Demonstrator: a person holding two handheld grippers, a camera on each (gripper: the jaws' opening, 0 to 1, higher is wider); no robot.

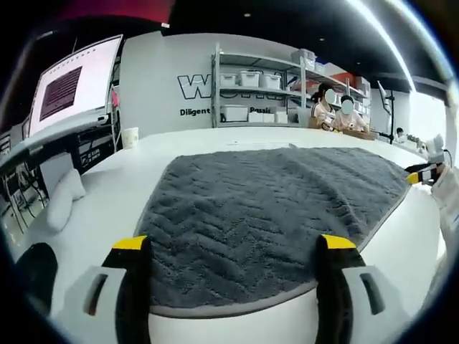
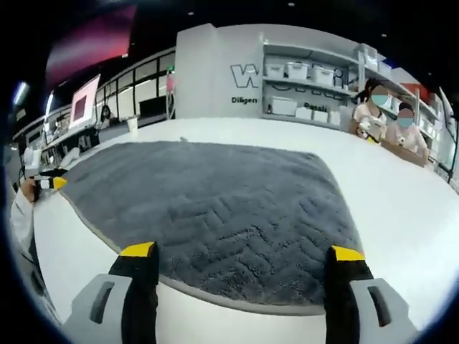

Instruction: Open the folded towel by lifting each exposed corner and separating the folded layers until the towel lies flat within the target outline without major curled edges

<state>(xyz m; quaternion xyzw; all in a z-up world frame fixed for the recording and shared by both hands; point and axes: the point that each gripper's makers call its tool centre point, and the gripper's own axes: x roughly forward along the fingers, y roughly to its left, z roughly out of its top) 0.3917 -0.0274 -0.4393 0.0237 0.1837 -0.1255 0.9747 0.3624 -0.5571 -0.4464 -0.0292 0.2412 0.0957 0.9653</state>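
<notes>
the grey towel lies spread flat on the white table. the left gripper and right gripper each hold their 2 jaws wide apart, empty, at the towel's near edge.

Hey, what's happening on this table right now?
A person is working a grey towel on a white table with hand-held tongs. The towel lies spread open and looks mostly flat. The left tongs and right tongs are both open at its near edges, gripping nothing.
</notes>
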